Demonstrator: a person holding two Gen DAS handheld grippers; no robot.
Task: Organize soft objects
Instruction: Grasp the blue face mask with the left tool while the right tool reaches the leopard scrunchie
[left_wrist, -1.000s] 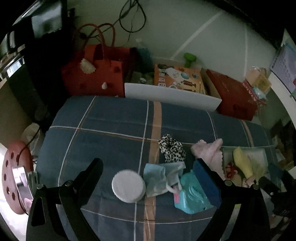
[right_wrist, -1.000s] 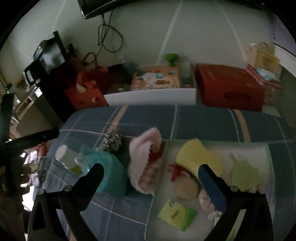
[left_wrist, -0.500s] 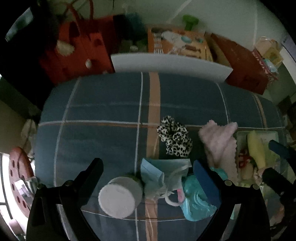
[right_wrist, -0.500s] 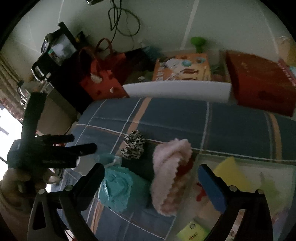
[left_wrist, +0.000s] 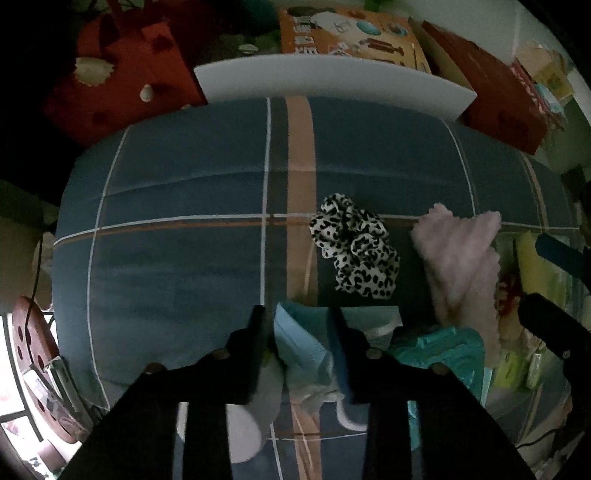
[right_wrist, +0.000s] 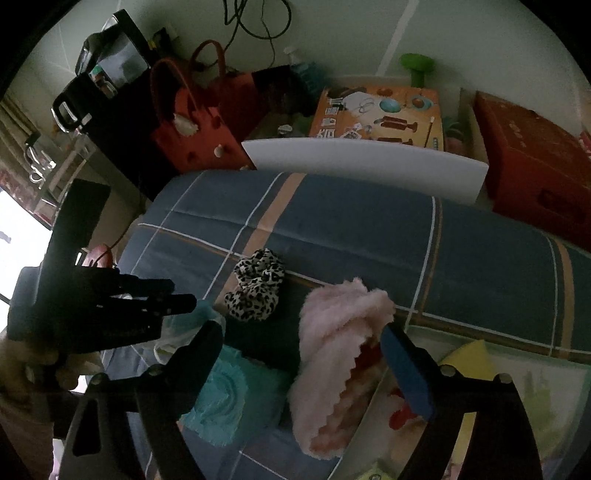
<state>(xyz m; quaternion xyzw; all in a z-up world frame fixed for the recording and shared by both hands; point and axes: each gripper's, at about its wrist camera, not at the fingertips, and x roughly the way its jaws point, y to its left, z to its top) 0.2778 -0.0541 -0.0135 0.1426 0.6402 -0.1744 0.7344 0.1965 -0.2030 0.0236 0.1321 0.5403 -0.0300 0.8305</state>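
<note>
1. Fingers of the left gripper (left_wrist: 299, 332) are clenched on the pale blue crumpled cloth (left_wrist: 303, 347) near the front edge of the blue plaid-covered surface (left_wrist: 177, 221).
2. Fingers of the right gripper (right_wrist: 301, 350) are spread wide, grasping nothing, above the fluffy pink cloth (right_wrist: 340, 332).
3. Beyond both lies a leopard-print scrunchie (left_wrist: 356, 247); a teal packet (right_wrist: 225, 398) sits beside the pink cloth.

Crumpled blue mask (left_wrist: 301, 343), leopard scrunchie (left_wrist: 356, 253) beyond
</note>
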